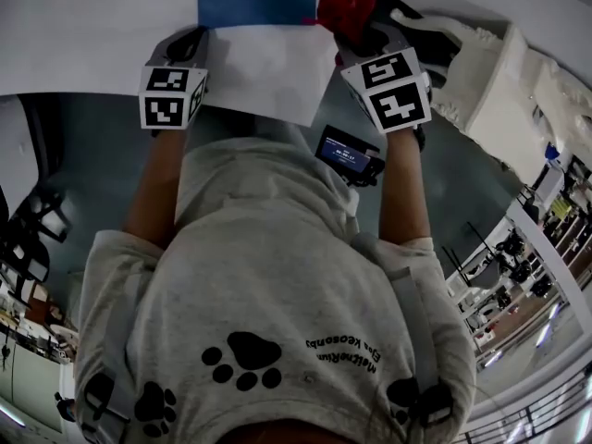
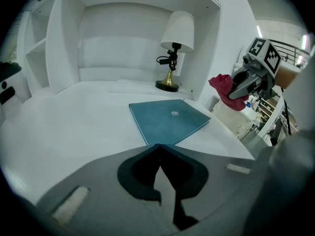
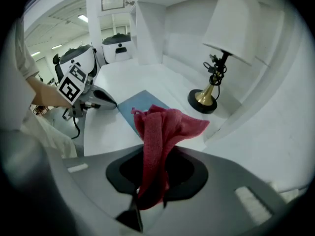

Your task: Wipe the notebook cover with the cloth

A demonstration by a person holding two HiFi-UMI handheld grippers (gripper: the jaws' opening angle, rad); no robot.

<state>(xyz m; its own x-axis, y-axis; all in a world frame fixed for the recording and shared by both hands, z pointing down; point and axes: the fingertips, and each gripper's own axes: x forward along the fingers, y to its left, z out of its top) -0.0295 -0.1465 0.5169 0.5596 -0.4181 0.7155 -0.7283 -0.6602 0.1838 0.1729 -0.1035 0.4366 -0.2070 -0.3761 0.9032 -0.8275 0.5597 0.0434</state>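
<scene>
The blue notebook [image 2: 167, 119] was laid flat and closed on the white desk [image 2: 74, 122], its cover turned upward, with a small pale mark [image 2: 174, 113] seen near the middle of the cover. The red cloth [image 3: 157, 136] was held off the desk, up beside the notebook's right edge. In the left gripper view it hung clear of the cover, and no contact between cloth and cover could be made out in any view.

The cloth was clamped in the right hand-held gripper [image 3: 155, 151], whose jaws were closed on a bunched fold, the rest of the fabric standing loosely beyond them. The left hand-held gripper [image 2: 158, 149] was seen with its jaws brought together and nothing between them. Its tip was placed at the notebook's near left corner. Whether the cover was being pressed there or merely approached could not be told.

The task was therefore judged to be at its early part: the cloth had been taken up and brought near, while the wiping itself was yet to be done. What was left was for the cloth to be lowered onto the cover and drawn across it.

Behind the notebook, a lamp [image 2: 174, 48] with a white shade and a brass base stood in the desk's white alcove.
</scene>
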